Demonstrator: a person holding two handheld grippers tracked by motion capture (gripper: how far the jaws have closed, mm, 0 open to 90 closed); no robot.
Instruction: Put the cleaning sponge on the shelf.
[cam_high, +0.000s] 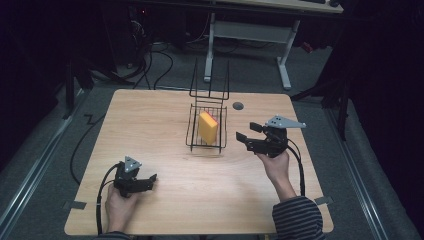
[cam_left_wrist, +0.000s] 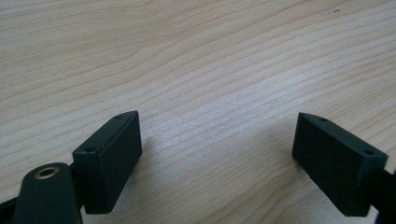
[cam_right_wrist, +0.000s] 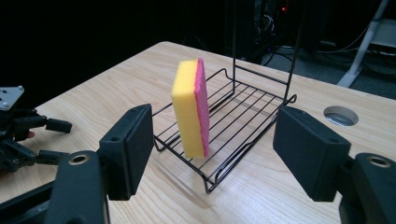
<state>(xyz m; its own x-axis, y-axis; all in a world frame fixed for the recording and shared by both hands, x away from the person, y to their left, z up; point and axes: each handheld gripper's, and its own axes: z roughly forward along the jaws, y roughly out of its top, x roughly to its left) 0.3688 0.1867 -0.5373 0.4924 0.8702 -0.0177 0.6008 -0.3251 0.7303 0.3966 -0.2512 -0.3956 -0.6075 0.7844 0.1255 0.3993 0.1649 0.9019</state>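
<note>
Standing on its narrow edge in the black wire rack, the sponge (yellow foam with a pink scouring face) sits upright on the rack's floor bars, near the middle of the wooden table. From the right gripper view the sponge shows its yellow side towards the left jaw and its pink side towards the right, in line with the gap ahead.

The right gripper hovers just beside the rack on its right, jaws spread wide with nothing between them, pointing at the rack. The left gripper rests low at the near left of the table, well apart from the rack; its jaws are also wide apart over bare wood, gripping nothing. A round grommet hole lies just behind the rack.
</note>
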